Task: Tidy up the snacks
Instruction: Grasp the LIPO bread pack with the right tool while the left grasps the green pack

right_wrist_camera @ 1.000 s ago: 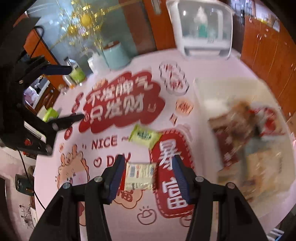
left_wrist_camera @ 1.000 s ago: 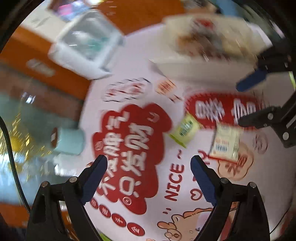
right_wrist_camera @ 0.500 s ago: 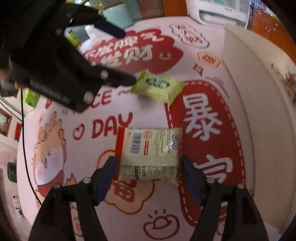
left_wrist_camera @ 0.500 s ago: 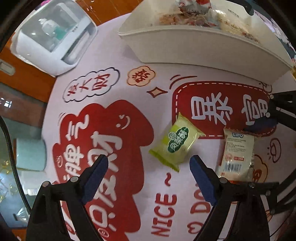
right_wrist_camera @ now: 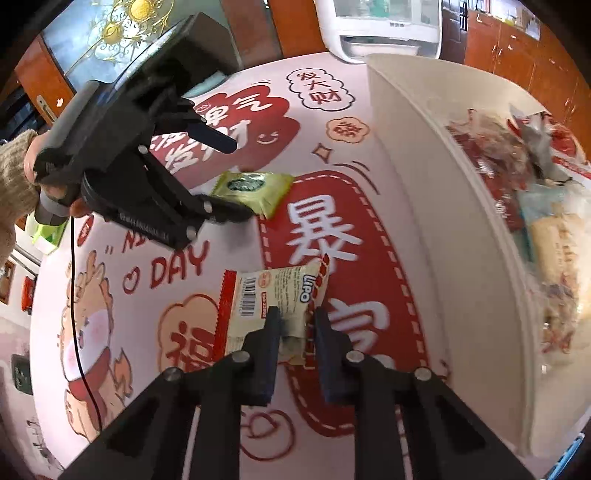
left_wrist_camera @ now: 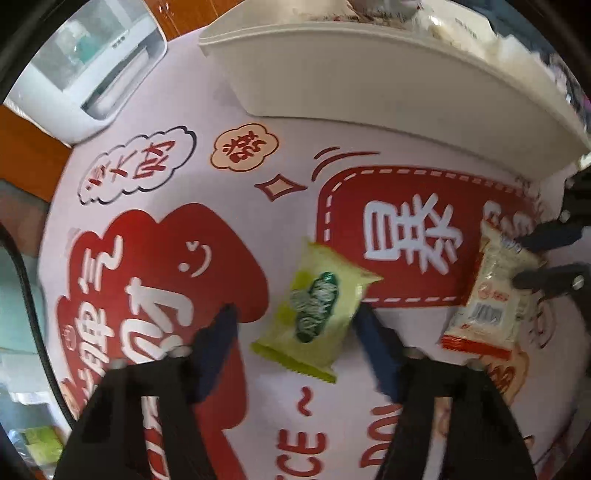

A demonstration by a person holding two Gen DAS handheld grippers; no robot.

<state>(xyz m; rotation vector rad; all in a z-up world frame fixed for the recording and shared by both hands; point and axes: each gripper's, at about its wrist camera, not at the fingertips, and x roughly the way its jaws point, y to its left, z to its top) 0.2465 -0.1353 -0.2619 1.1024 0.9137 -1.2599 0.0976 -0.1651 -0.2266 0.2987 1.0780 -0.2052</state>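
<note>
green snack packet [left_wrist_camera: 317, 308] flat on mat; white lipo packet [right_wrist_camera: 275, 302] pinched, bin [left_wrist_camera: 388, 74] behind.

A pink counter cover [left_wrist_camera: 236, 122] printed with red cartoon patches and white lettering fills both views. A white appliance with a clear lid [left_wrist_camera: 88, 66] stands at its far edge, before orange-brown wooden cabinets [right_wrist_camera: 517, 48]. A gold ornament [right_wrist_camera: 129, 14], possibly a chandelier, shows beyond.
</note>
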